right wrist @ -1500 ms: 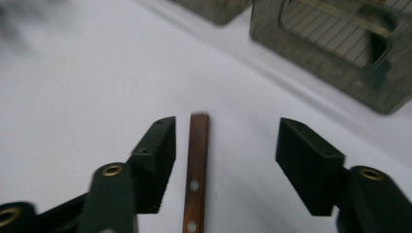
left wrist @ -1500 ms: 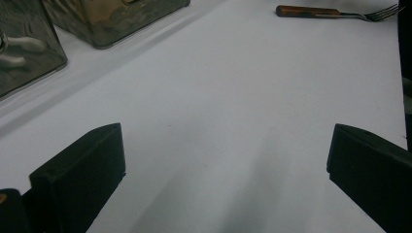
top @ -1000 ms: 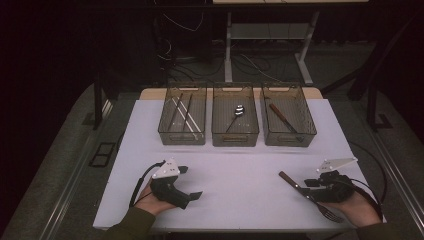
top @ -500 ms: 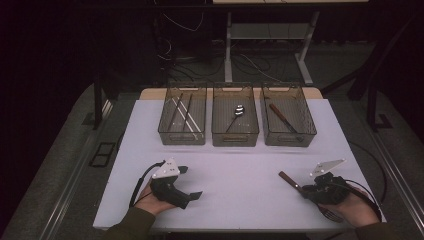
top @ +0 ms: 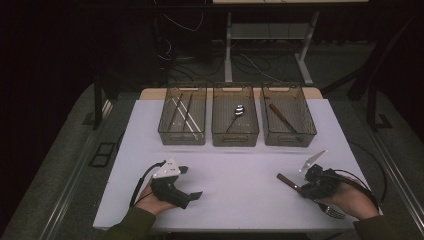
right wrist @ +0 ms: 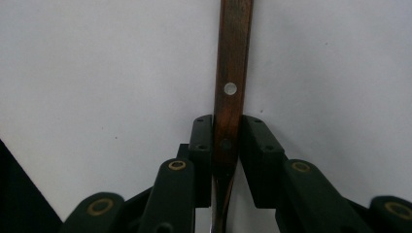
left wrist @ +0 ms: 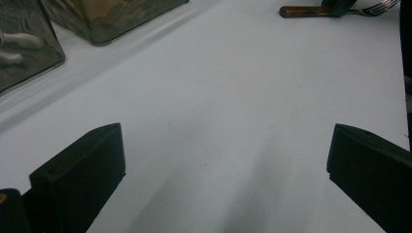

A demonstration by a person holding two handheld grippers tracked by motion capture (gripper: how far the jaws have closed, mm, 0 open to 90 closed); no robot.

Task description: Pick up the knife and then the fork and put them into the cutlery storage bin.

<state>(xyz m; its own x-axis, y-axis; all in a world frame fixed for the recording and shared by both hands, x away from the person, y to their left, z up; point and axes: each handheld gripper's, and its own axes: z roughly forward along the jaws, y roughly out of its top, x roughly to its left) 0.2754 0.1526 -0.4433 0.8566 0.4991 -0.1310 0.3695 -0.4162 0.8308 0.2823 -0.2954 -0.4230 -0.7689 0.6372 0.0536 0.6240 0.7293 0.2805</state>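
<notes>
A fork with a dark wooden handle (top: 286, 180) lies on the white table (top: 240, 170) at the front right, its metal tines (top: 331, 210) under the person's right hand. My right gripper (top: 301, 189) has just been closing, and its pads now press both sides of the handle (right wrist: 233, 73); in the right gripper view the jaws (right wrist: 227, 131) clamp it near a rivet. My left gripper (top: 190, 183) rests at the front left, held in the left hand, jaws wide apart over bare table (left wrist: 223, 160). The fork (left wrist: 303, 10) shows far off in the left gripper view.
Three clear bins stand in a row at the back of the table. The left bin (top: 182, 141) holds chopsticks (top: 182, 112), the middle bin (top: 235, 142) a spoon (top: 236, 114), and the right bin (top: 290, 142) a wooden-handled knife (top: 282, 117). Cables trail from both grippers.
My right gripper has shifted a little left along the fork and its jaws have closed onto the wooden handle. The left gripper has stayed where it was.
</notes>
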